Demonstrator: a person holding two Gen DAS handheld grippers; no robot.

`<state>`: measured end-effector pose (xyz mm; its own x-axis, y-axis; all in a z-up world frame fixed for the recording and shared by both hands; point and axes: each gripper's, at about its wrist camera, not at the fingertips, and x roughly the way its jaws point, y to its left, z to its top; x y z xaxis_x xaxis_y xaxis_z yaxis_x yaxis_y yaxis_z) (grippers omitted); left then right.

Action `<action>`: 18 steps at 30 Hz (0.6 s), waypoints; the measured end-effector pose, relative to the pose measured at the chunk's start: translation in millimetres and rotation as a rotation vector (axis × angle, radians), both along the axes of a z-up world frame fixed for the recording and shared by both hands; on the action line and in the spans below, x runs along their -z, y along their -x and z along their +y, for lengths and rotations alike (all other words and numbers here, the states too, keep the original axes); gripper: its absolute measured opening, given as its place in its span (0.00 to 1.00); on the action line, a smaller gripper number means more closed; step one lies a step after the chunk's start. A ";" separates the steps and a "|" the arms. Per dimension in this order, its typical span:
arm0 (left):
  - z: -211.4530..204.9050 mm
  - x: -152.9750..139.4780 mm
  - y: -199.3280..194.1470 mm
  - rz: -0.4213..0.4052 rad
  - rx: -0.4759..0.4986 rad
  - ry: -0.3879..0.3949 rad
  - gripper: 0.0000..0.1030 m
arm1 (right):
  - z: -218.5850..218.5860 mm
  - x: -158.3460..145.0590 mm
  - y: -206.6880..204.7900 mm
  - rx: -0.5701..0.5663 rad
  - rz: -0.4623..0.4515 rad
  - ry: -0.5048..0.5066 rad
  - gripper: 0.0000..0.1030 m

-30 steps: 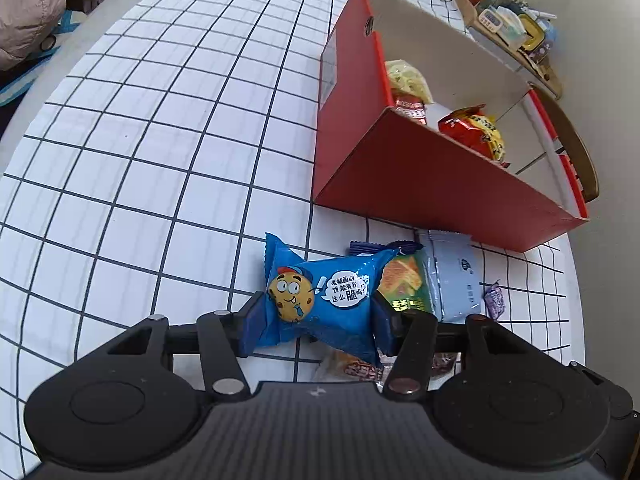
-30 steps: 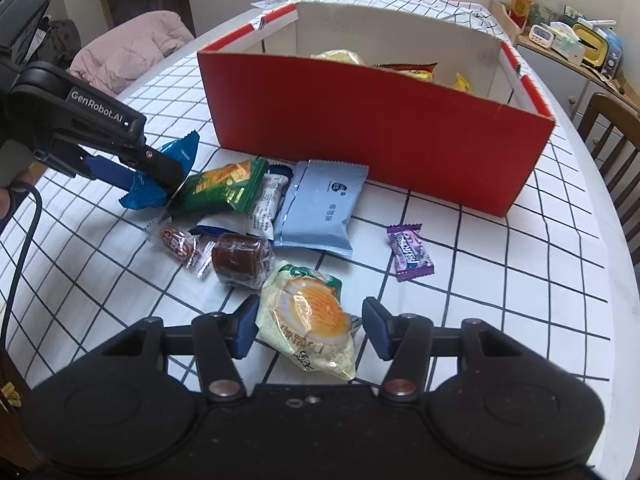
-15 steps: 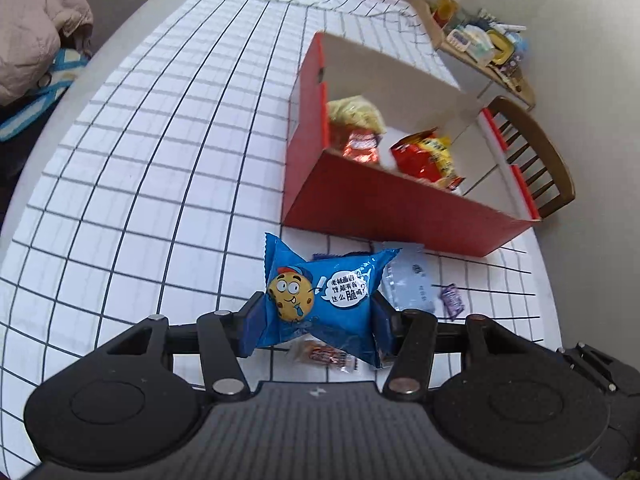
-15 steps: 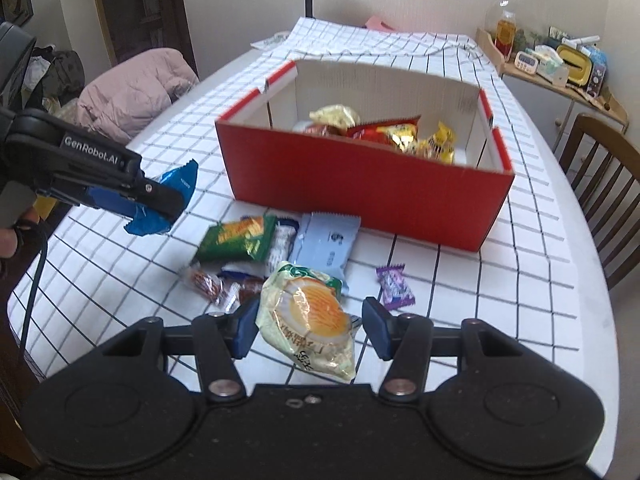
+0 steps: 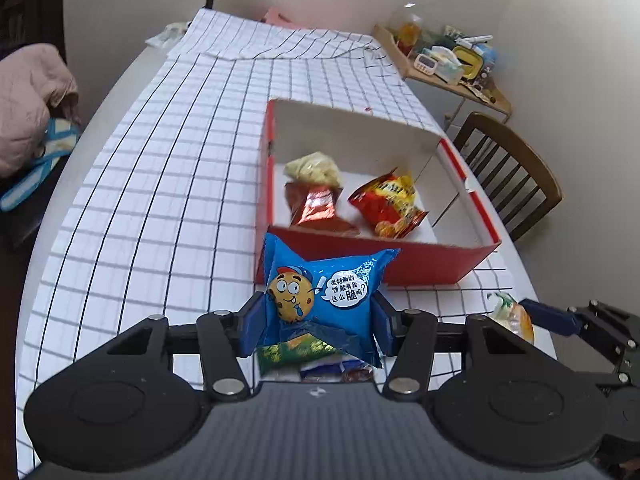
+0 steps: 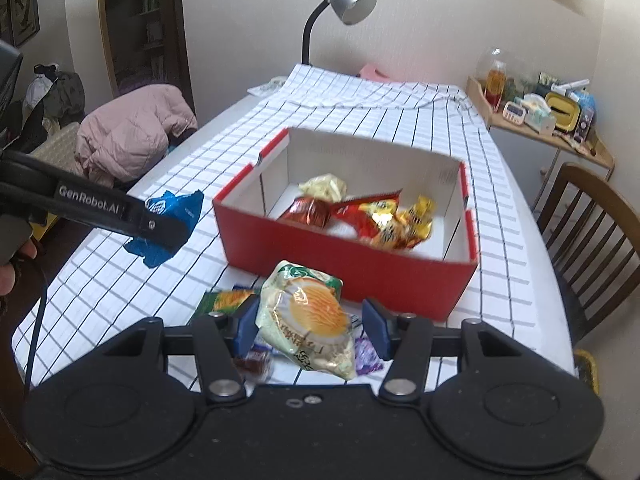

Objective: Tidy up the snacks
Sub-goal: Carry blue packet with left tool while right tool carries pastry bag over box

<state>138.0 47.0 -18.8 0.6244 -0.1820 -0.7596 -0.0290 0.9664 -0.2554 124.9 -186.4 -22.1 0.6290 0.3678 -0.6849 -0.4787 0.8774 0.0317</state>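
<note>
My left gripper is shut on a blue cookie packet with a cartoon cookie face, held in the air in front of the red box. My right gripper is shut on a pale green and orange snack bag, also lifted above the table. The red box has white inner walls and holds several snacks, among them a red and yellow bag and a brown foil packet. A green packet and a purple candy lie on the cloth below the right gripper.
The table carries a white checked cloth. A wooden chair stands at the right edge. A desk lamp rises at the far end. A cluttered side shelf is at the back right, and a pink jacket lies left.
Both grippers have risen with their packets, so the box's inside and the room now show. The loose snacks on the cloth have dropped lower in both views.
</note>
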 end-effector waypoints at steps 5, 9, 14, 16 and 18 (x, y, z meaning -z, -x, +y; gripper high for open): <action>-9.1 -14.7 -12.7 -0.033 0.016 -0.023 0.52 | -2.4 -11.4 -15.9 0.010 -0.039 0.001 0.52; -17.3 -23.9 -25.4 -0.054 0.025 -0.041 0.52 | -7.4 -17.7 -34.1 0.030 -0.057 -0.003 0.52; -26.9 -28.9 -43.0 -0.065 0.029 -0.059 0.52 | -12.3 -19.7 -56.8 0.058 -0.057 -0.007 0.52; -30.0 -28.9 -50.8 -0.064 0.027 -0.065 0.52 | -13.4 -19.2 -65.9 0.062 -0.060 -0.001 0.52; -32.7 -28.6 -59.8 -0.059 0.023 -0.070 0.52 | -14.2 -18.2 -75.0 0.065 -0.063 0.002 0.52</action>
<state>197.8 14.3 9.8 0.6648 -0.1447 -0.7329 0.0069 0.9822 -0.1876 199.9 -200.6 -3.9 0.6930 0.3235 -0.6443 -0.4220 0.9066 0.0013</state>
